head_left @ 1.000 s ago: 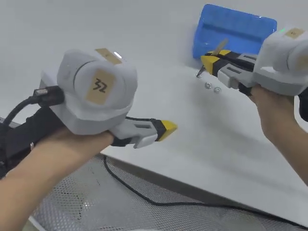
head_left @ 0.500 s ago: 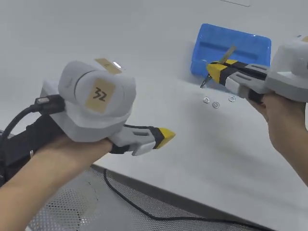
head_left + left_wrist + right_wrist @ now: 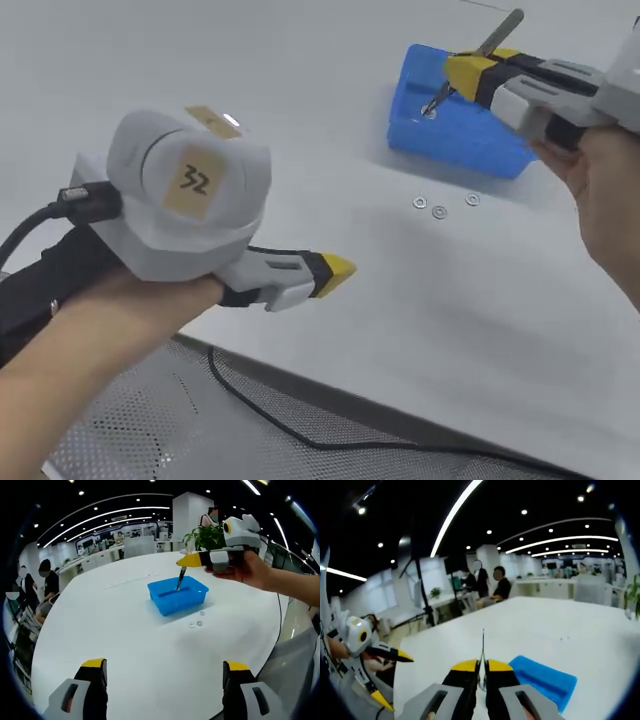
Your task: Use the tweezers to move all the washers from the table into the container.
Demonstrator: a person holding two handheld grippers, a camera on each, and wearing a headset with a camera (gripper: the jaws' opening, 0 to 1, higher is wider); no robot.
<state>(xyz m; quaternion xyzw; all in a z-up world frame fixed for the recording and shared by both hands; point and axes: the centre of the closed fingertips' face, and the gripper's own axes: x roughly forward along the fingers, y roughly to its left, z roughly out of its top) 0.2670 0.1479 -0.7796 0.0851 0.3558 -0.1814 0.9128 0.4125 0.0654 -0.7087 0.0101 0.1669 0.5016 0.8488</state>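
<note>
Over the container [image 3: 452,140], tweezers [image 3: 438,96] point down; washers [image 3: 439,212] lie just outside.

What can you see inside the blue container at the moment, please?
The tweezers, held in the right claw, reach down into the blue container. What lies on its floor is too small to tell, and the claw hides its far corner.

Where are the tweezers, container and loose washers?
tweezers [image 3: 503,27], head view, upper shaft
container [image 3: 455,148], head view, near wall
washers [image 3: 439,211], head view, middle one of three
</note>
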